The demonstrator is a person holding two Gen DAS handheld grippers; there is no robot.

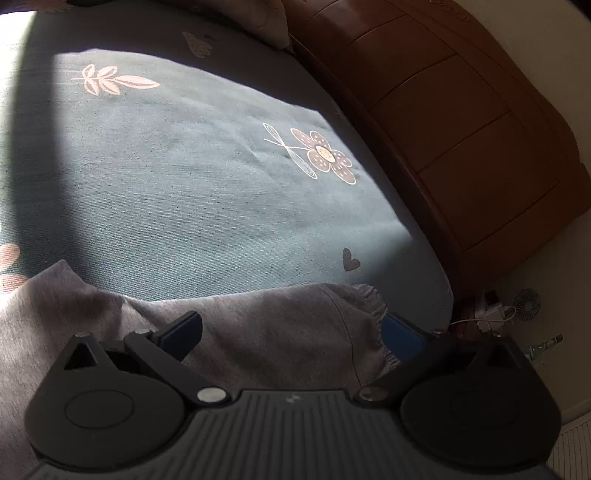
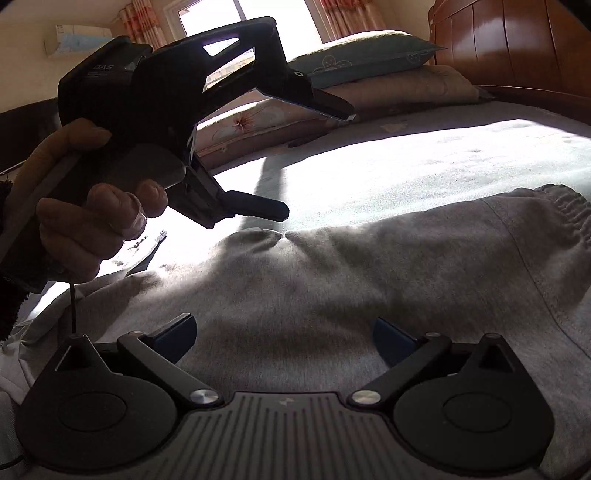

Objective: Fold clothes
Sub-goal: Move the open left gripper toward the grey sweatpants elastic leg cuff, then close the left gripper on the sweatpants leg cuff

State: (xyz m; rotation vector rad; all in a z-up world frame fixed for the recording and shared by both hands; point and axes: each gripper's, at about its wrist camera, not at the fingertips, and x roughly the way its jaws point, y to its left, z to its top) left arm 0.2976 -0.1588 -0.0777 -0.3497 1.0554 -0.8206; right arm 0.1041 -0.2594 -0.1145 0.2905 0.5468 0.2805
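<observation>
Looking along my left gripper (image 1: 291,332), I see its fingers (image 1: 181,328) spread wide and released, with the elastic waistband (image 1: 373,317) of the grey sweatpants (image 1: 258,325) lying between them, nothing pinched. The pants fill the 6 o'clock part of that view, spread on the blue-grey floral bedsheet (image 1: 192,184); a printed flower (image 1: 325,155) sits toward 2 o'clock and the wooden headboard (image 1: 461,122) curves away at 3 o'clock.

From my right gripper (image 2: 284,339), fingers (image 2: 177,336) likewise parted and empty, the sweatpants (image 2: 332,280) stretch across the middle, waistband (image 2: 565,206) out at 3 o'clock. At 10 o'clock I see the left gripper (image 2: 317,155) held up off the bed in a hand (image 2: 85,214), its two fingers wide apart, clear of the cloth. Stacked pillows (image 2: 369,77) lie at 1 o'clock, a bright window (image 2: 251,22) at 12.
</observation>
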